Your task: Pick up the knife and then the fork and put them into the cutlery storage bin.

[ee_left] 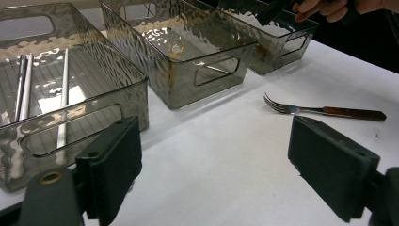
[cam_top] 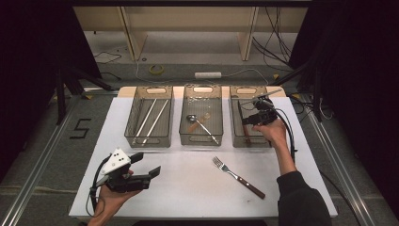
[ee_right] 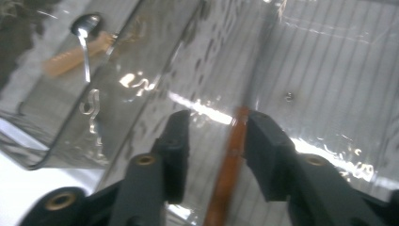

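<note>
- Right gripper view: right gripper point(ee_right: 214, 146) spread around brown wooden-handled utensil point(ee_right: 229, 165) in right clear plastic bin point(cam_top: 251, 123), apparently sorted there.
- Left gripper point(cam_top: 145, 165) spread, idle near left.

Setting: lab recording rig
Evidence: black curtains point(cam_top: 28, 42); aluminium rails point(cam_top: 37, 155) beside the left gripper point(cam_top: 141, 172); loose cables point(cam_top: 277, 37), tape roll point(cam_top: 156, 69), floor mark "5" point(cam_top: 81, 128) beyond it.

A big white table point(cam_top: 188, 183) stands on a grey floor point(cam_top: 42, 141) with a black number five point(cam_top: 80, 128) marked at the left. Far behind, pale wooden legs point(cam_top: 248, 33) stand among loose cables point(cam_top: 277, 42), a roll of tape point(cam_top: 156, 69) and a white power strip point(cam_top: 208, 75). Both sides are dark.
</note>
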A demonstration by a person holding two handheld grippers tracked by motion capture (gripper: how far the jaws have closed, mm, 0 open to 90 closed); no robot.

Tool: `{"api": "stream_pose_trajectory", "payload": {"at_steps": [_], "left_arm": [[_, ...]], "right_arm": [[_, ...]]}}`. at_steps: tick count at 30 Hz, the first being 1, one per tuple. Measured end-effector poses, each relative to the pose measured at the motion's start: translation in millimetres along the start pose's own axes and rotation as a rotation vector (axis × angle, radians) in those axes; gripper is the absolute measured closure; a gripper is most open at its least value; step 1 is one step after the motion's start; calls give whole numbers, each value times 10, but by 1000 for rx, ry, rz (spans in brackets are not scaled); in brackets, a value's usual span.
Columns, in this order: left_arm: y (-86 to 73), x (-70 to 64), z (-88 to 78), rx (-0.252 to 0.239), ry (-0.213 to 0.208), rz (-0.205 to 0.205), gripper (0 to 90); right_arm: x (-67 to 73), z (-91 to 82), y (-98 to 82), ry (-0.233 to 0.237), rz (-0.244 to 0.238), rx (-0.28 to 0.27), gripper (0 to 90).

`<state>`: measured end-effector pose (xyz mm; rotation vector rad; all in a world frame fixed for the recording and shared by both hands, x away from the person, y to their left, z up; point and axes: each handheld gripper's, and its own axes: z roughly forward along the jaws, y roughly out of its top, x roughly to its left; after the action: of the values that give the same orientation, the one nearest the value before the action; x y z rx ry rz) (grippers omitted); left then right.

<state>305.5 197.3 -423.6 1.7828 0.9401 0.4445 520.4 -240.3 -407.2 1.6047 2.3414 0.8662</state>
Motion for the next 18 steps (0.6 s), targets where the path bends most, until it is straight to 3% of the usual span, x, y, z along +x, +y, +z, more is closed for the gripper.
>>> {"api": "stream_pose_trajectory", "payload": {"at_steps": [7, 18], "left_arm": [[0, 0, 0, 1, 1, 1, 175], [0, -5, 0, 2, 2, 2, 174]], "right_arm": [[47, -96, -2, 12, -45, -11, 476], [292, -406, -143, 76, -200, -45, 329]]}}
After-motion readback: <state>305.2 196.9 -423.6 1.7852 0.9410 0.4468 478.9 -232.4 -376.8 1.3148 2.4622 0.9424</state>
